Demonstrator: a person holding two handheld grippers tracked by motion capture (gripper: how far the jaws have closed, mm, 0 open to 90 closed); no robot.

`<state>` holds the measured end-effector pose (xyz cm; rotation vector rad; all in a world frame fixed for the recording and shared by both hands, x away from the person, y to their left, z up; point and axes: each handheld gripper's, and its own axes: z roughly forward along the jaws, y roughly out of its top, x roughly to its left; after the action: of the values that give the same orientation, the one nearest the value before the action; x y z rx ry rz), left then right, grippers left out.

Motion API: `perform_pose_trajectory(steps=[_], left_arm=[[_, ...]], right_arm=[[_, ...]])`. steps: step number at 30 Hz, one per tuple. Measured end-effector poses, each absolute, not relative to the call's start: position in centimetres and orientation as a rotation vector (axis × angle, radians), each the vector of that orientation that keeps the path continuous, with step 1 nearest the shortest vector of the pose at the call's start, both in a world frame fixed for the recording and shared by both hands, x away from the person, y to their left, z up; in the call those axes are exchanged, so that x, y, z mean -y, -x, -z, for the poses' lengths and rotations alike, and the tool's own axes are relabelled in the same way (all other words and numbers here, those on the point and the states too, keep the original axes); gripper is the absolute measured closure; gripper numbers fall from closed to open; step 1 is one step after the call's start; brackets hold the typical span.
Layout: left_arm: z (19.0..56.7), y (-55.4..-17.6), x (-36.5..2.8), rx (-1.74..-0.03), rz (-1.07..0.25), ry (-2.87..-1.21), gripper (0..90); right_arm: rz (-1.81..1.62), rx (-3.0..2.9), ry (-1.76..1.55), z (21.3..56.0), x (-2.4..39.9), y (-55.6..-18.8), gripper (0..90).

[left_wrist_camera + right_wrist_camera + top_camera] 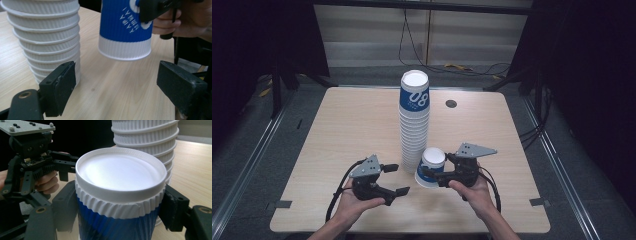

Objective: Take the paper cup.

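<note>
At the centre of the high view a tall stack of cups (414, 125) rises from the pale wooden worktop (352, 130), white ribbed rims piled one over another with a blue band and white lettering on the topmost one. Just right of the stack's foot, low in the middle of the frame, the right gripper (435, 173) has its jaws closed on a single blue cup (430, 167), gripping the blue sleeve from both sides. The cup is upside down: its white bottom faces up and its white rim points down. In the left gripper view this cup (124, 32) fills the upper middle, tilted, its rim lifted clear of the wood, with the person's hand (175, 21) holding the gripper body at the upper right. In the right gripper view the cup's white bottom (121, 176) takes the centre, a black jaw pressed to the blue sleeve at each side, and the stack (147, 142) stands just behind it at the upper right.

The left gripper (395, 179) sits lower left of the stack in the high view, its jaws spread wide with nothing between them. In its own view the two black jaws stand at the bottom corners, well apart, the stack (42, 37) at the upper left beside one jaw. In the right gripper view the left gripper (63, 167) shows at the left edge.

A small dark round hole (451, 103) sits in the worktop toward the upper right.
</note>
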<state>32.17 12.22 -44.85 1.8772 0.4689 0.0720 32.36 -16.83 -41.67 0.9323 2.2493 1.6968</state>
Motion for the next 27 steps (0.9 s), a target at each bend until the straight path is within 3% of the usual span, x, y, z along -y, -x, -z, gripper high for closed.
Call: perform_pose_trajectory(steps=[27], left_arm=[[45.7,-31.4,-10.3,-0.395,0.012,-1.904,15.6]], right_arm=[[-1.862,-2.357,-0.770,42.8,14.6,-31.7,27.1]])
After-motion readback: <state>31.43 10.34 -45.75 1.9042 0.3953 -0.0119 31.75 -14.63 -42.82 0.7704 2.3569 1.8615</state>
